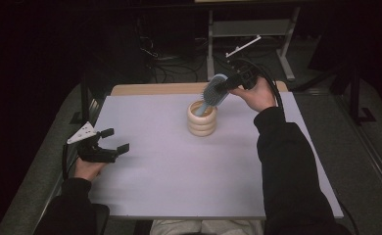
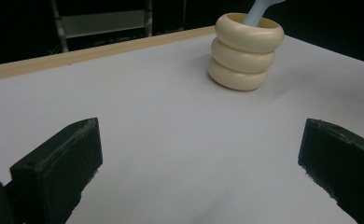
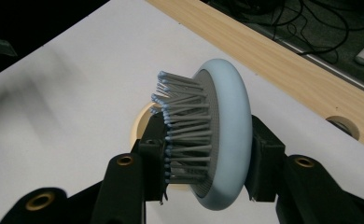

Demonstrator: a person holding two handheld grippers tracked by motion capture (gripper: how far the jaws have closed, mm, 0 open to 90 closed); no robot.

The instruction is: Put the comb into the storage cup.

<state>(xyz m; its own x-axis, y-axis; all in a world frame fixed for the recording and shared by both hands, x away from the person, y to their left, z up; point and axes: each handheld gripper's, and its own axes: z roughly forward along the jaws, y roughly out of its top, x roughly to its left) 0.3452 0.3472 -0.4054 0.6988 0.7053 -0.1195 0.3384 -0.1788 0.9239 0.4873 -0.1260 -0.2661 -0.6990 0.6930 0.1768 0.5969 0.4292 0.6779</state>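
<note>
We hold the pale blue oval plastic hairbrush (image 1: 215, 91) by its head in the right gripper (image 1: 226, 88), upper centre of the high view; in the right gripper view the jaws are clamped across the head, one against the smooth back and one pressed into the grey bristles (image 3: 185, 135). The brush handle points down into the mouth of the cream holder of three stacked rings (image 1: 202, 119), which stands just above the middle of the white tabletop (image 1: 179, 171). We judge the step in hand to be either seating the brush in the holder or drawing it out; the frames do not settle which. In either case we should keep the handle centred in the opening and move along the holder's axis, because a sideways load on the rim could tip or slide the holder, which nothing steadies. The bristle side gives a soft grip, so we should avoid twisting. The left gripper (image 1: 113, 140) rests at the lower left of the high view, its jaws spread wide and empty, well apart from the holder.
</note>
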